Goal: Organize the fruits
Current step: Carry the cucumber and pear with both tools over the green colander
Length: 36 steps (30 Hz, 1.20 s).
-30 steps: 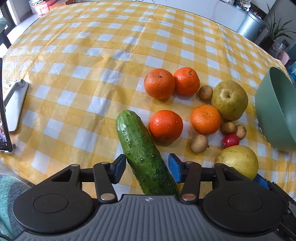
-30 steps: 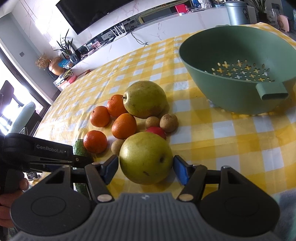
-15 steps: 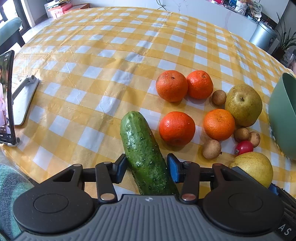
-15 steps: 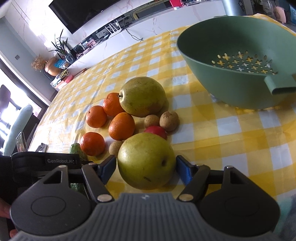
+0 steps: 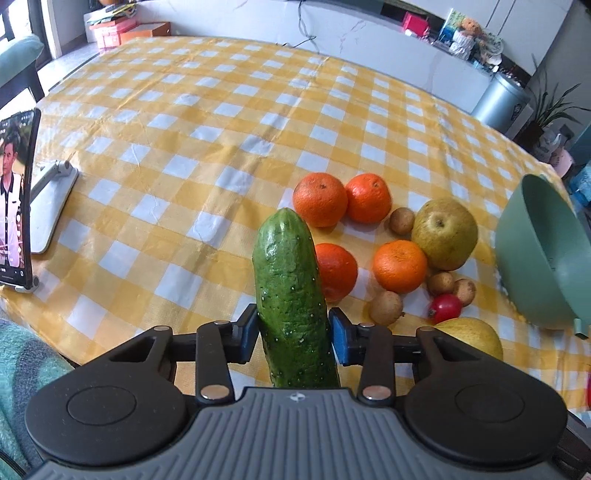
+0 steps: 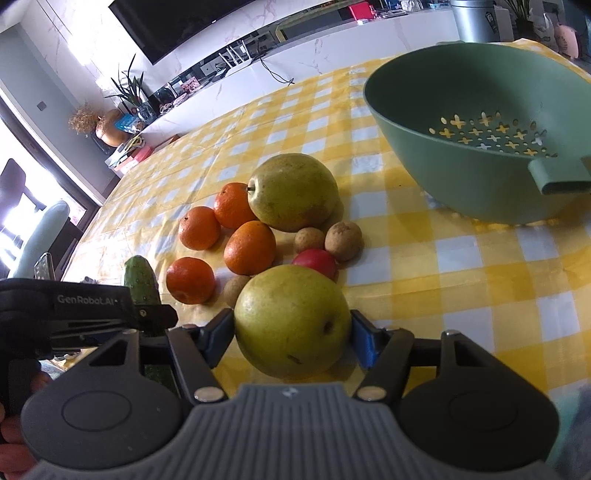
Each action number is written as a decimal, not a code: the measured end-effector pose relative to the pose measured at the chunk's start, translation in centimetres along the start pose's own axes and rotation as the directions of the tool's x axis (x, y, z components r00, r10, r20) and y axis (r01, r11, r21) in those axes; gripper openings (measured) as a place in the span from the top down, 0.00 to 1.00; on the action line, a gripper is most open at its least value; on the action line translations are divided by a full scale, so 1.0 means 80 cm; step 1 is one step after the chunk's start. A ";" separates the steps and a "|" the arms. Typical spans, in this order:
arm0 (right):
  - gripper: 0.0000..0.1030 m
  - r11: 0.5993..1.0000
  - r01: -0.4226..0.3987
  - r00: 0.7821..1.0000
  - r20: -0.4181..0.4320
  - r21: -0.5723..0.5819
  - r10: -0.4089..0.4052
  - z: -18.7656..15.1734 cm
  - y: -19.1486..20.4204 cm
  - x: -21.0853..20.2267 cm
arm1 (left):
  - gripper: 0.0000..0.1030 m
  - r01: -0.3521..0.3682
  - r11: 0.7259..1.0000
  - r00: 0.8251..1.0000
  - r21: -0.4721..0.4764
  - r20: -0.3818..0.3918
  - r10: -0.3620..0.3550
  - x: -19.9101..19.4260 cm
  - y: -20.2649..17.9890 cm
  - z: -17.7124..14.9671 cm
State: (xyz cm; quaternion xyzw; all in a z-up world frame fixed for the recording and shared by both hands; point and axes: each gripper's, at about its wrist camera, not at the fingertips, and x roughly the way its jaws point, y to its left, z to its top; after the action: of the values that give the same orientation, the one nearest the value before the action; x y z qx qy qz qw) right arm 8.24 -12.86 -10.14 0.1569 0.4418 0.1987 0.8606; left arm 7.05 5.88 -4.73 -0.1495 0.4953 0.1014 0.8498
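1. Colander: the green one at the upper right of your right wrist view holds nothing; its cross-shaped holes show bare, and its handle tab points toward you.
2. Your left gripper is closing with the cucumber between its blue pads, both pressing its sides. The cucumber points up the frame, its tip covering part of one mandarin.
3. Your right gripper is closing around the near pear; the pads sit right at its sides, but you cannot tell whether they truly press it.
4. The other fruit lies in a cluster at the centre of the right wrist view: a second pear, four mandarins, small brown fruits and one small red fruit just behind the near pear.
5. The counter wears a yellow and white checked cloth.
6. A phone on a stand sits at the left edge of the left wrist view.
7. Behind the counter, a white sideboard carries plants and a dark screen hangs on the wall.
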 end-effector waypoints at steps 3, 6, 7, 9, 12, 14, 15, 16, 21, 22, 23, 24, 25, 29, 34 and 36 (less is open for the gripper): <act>0.38 1.000 -0.009 1.000 0.012 -0.003 0.009 -0.002 0.000 -0.005 | 0.56 0.015 1.000 0.999 0.024 0.032 -0.015 -0.012 -0.003 -0.003; 0.38 1.000 -0.013 0.999 0.029 -0.012 0.013 -0.004 0.001 -0.011 | 0.57 0.034 0.999 0.997 0.042 0.065 -0.036 -0.022 -0.006 -0.006; 0.38 1.000 -0.016 0.999 0.036 -0.016 0.017 -0.005 0.001 -0.013 | 0.57 0.041 0.998 0.996 0.049 0.078 -0.045 -0.026 -0.007 -0.007; 0.38 0.999 -0.022 0.998 0.055 -0.023 0.023 -0.007 0.002 -0.020 | 0.57 0.057 0.996 0.993 0.064 0.104 -0.063 -0.034 -0.009 -0.008; 0.38 0.999 -0.030 0.996 0.084 -0.032 0.032 -0.011 0.003 -0.030 | 0.57 0.072 0.994 0.988 0.079 0.132 -0.082 -0.045 -0.013 -0.009; 0.38 0.999 -0.033 0.995 0.094 -0.031 0.036 -0.012 0.002 -0.036 | 0.57 0.079 0.993 0.985 0.087 0.147 -0.091 -0.052 -0.016 -0.009; 0.38 0.999 -0.034 0.994 0.099 -0.029 0.037 -0.013 0.002 -0.039 | 0.57 0.082 0.992 0.983 0.092 0.157 -0.096 -0.056 -0.017 -0.009; 0.38 0.999 -0.035 0.993 0.108 -0.028 0.038 -0.014 0.001 -0.042 | 0.57 0.086 0.991 0.981 0.098 0.167 -0.102 -0.061 -0.018 -0.009; 0.38 0.998 -0.039 0.987 0.157 -0.043 0.046 -0.015 0.003 -0.058 | 0.57 0.116 0.986 0.968 0.117 0.208 -0.139 -0.081 -0.023 -0.006; 0.38 0.998 -0.040 0.985 0.164 -0.046 0.047 -0.014 0.004 -0.062 | 0.57 0.121 0.985 0.965 0.122 0.217 -0.146 -0.086 -0.025 -0.006; 0.38 0.998 -0.040 0.984 0.173 -0.050 0.048 -0.014 0.005 -0.066 | 0.57 0.126 0.984 0.962 0.129 0.227 -0.153 -0.091 -0.027 -0.005; 0.38 0.998 -0.040 0.982 0.185 -0.056 0.050 -0.012 0.006 -0.070 | 0.57 0.131 0.982 0.958 0.137 0.236 -0.161 -0.095 -0.030 -0.003; 0.38 0.997 -0.037 0.979 0.197 -0.065 0.049 -0.010 0.007 -0.076 | 0.57 0.137 0.980 0.955 0.145 0.245 -0.169 -0.100 -0.033 -0.001; 0.38 0.994 -0.015 0.963 0.267 -0.108 0.044 0.002 0.010 -0.104 | 0.57 0.170 0.968 0.938 0.186 0.271 -0.217 -0.119 -0.051 0.010; 0.38 0.986 0.079 0.954 0.298 -0.143 -0.033 0.035 0.000 -0.132 | 0.57 0.251 0.936 0.912 0.247 0.263 -0.314 -0.131 -0.091 0.029; 0.38 0.981 0.123 0.951 0.300 -0.153 -0.073 0.051 -0.010 -0.138 | 0.57 0.264 0.925 0.906 0.273 0.260 -0.335 -0.129 -0.112 0.037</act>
State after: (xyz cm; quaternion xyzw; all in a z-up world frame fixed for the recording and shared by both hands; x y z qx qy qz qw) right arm 5.90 -19.27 -0.51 0.0885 0.2982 0.1671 0.9356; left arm 7.26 -1.66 7.04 -0.1071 0.3390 -0.0680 0.9322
